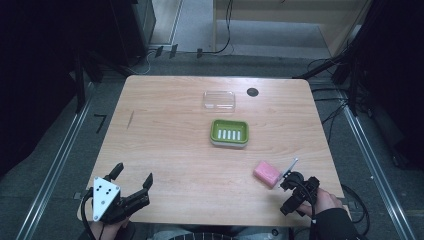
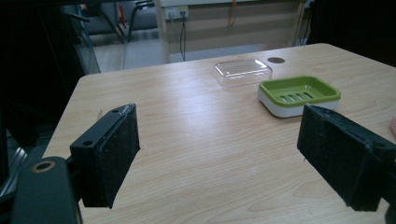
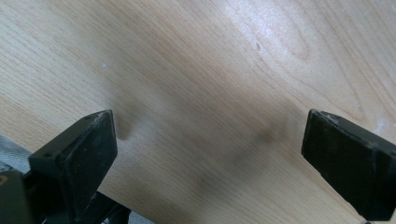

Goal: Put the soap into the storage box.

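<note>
Both tongs are open and empty; the pink soap (image 1: 267,173) lies just left of your right tongs (image 1: 295,192), its long axis slanting, far from the left tongs (image 1: 131,179).

The worktop (image 2: 196,140) is pale wood-grain with a smooth, faintly shiny finish. Beyond the left jaws, the lid (image 2: 243,71) is clear glossy plastic, and the dish (image 2: 299,94) is green plastic over a white base. The soap (image 1: 266,173) looks matt pink. Both jaws' pads (image 3: 88,154) are rough, matt black.

Lid (image 1: 219,100) behind dish (image 1: 229,132)
</note>
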Action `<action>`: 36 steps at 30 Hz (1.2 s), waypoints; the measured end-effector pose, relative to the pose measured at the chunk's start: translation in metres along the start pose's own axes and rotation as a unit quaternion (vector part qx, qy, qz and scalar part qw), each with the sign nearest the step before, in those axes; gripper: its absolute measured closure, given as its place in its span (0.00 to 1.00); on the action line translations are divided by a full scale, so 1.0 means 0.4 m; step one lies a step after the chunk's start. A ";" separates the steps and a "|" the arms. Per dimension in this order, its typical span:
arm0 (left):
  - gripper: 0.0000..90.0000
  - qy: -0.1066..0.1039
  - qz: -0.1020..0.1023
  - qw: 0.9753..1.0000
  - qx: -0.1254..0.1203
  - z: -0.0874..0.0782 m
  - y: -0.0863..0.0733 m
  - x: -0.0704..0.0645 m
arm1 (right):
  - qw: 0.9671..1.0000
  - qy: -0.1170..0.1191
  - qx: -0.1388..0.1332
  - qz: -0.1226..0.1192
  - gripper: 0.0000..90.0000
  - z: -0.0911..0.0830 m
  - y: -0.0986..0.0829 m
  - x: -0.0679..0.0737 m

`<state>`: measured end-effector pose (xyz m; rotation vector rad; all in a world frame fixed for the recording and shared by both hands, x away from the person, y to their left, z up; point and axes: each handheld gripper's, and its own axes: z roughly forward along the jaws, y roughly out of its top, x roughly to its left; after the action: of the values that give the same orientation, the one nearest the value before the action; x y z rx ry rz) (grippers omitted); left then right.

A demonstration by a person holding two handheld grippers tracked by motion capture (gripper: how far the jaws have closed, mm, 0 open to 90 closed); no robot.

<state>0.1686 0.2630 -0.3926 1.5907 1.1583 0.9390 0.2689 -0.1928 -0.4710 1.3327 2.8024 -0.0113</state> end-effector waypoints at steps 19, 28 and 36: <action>0.15 -0.009 0.011 1.000 0.011 0.031 0.009 -0.015 | 1.000 0.002 -0.005 0.001 0.03 0.009 -0.009 -0.015; 0.15 -0.013 0.010 1.000 0.007 0.024 0.007 -0.011 | 1.000 -0.018 -0.022 -0.005 0.02 -0.015 0.003 -0.004; 0.15 -0.011 0.010 1.000 0.010 0.022 0.007 -0.011 | 0.999 -0.023 -0.029 -0.012 0.02 -0.020 0.026 0.000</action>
<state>0.1766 0.2564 -0.3927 1.6269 1.1410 0.9227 0.2768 -0.1860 -0.4628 1.2709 2.7580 0.0373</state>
